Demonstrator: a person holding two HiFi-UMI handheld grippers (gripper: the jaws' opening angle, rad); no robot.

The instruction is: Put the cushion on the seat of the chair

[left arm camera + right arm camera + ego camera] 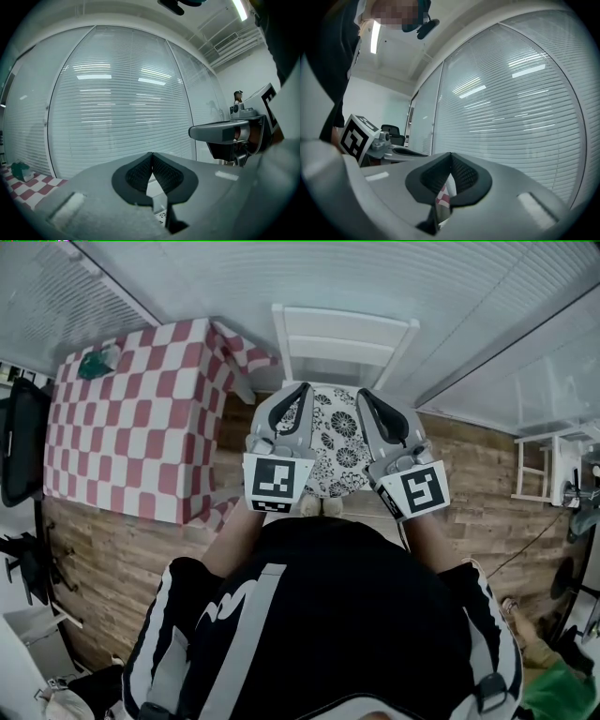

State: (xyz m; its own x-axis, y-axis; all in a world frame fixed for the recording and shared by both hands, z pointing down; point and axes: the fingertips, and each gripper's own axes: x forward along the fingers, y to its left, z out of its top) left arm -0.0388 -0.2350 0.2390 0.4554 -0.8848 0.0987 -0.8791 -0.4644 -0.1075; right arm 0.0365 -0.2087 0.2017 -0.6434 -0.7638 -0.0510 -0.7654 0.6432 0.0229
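The cushion (339, 454), white with a black flower print, lies flat on the seat of the white chair (343, 337), directly below both grippers. My left gripper (303, 390) hovers over the cushion's left side with its jaws shut and nothing between them. My right gripper (362, 396) hovers over the right side, likewise shut and empty. In the left gripper view the pads (140, 174) meet at the tip, pointing level at the window blinds, with the right gripper (228, 132) beside it. The right gripper view shows the same: pads (464, 176) closed, the left gripper (377, 144) alongside.
A table with a red-and-white checked cloth (131, 418) stands left of the chair, a teal object (97, 362) on its far corner. A black office chair (22, 442) is at far left, a small white rack (547, 465) at right. Window blinds (122, 103) fill the wall ahead.
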